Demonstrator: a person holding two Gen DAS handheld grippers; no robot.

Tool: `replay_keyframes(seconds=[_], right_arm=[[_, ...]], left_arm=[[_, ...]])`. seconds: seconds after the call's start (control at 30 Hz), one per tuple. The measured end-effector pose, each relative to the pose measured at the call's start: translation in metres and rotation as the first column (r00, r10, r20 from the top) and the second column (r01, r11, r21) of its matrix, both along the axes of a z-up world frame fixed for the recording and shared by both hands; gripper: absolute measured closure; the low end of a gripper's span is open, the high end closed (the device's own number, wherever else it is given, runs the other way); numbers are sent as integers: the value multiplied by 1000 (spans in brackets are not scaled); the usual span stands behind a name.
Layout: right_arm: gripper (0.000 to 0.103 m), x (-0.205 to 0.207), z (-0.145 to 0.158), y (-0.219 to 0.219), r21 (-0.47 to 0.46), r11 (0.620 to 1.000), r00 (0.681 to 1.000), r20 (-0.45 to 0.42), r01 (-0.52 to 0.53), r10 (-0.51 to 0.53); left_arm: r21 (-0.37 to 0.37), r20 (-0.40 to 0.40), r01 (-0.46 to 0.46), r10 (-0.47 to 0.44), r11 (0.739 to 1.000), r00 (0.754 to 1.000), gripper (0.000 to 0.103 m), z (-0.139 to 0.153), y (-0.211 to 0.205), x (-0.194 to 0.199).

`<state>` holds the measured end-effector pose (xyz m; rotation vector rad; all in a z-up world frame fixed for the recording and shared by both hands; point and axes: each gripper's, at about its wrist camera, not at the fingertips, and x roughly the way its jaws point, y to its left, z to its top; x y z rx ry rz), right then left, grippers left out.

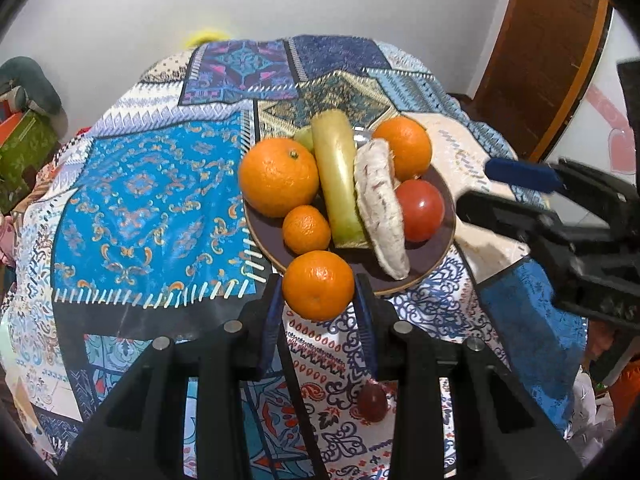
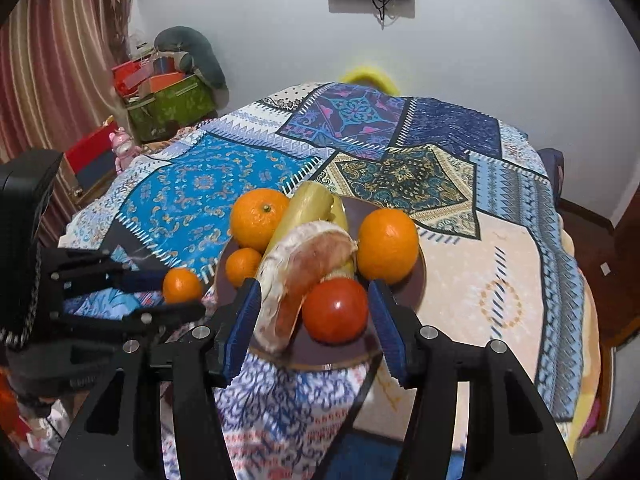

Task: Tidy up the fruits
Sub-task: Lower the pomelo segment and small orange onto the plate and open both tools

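Observation:
A dark brown plate (image 1: pixel 430 254) on the patchwork cloth holds two large oranges (image 1: pixel 279 176), a small orange (image 1: pixel 306 229), a yellow-green stalk (image 1: pixel 338 178), a pale hairy root (image 1: pixel 380 210), a red tomato (image 1: pixel 421 210) and a green fruit (image 1: pixel 305 138). My left gripper (image 1: pixel 318 294) is shut on a small orange (image 1: pixel 318 285) at the plate's near rim; it also shows in the right wrist view (image 2: pixel 182 285). My right gripper (image 2: pixel 316 312) is open around the tomato (image 2: pixel 335 310) and the root's end (image 2: pixel 296 272) without gripping them. It shows at the right of the left wrist view (image 1: pixel 508 188).
A dark red grape (image 1: pixel 372 400) lies on the cloth near the front edge, under my left gripper. Boxes and a stuffed toy (image 2: pixel 168 92) stand past the table's left side. A wooden door (image 1: pixel 540 64) is at the right.

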<state>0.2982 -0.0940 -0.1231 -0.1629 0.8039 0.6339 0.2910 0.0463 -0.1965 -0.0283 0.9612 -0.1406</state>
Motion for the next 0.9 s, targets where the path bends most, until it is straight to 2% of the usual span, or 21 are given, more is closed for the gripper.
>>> replay_keyframes(seconds=[0.2, 0.43, 0.5, 0.57, 0.63, 0.9], right_arm=[[50, -19, 7, -14, 9, 1000, 1000, 13, 11, -11], [49, -16, -2, -29, 21, 999, 999, -10, 33, -33], [49, -15, -6, -32, 22, 999, 999, -20, 38, -38], [49, -15, -10, -35, 26, 999, 999, -32, 42, -41], [49, -15, -13, -37, 29, 999, 998, -45, 45, -43], [49, -27, -19, -35, 10, 999, 998, -49, 32, -32]], left_arm=[[-9, -18, 12, -12, 1000, 1000, 69, -4, -9, 10], [17, -59, 0, 1, 1000, 998, 69, -22, -17, 28], [0, -76, -22, 22, 1000, 997, 64, -25, -14, 33], [-23, -76, -36, 35, 999, 997, 51, -26, -12, 34], [-40, -61, -41, 38, 998, 997, 48, -23, -11, 32], [60, 1, -31, 31, 998, 1000, 48, -3, -14, 4]])
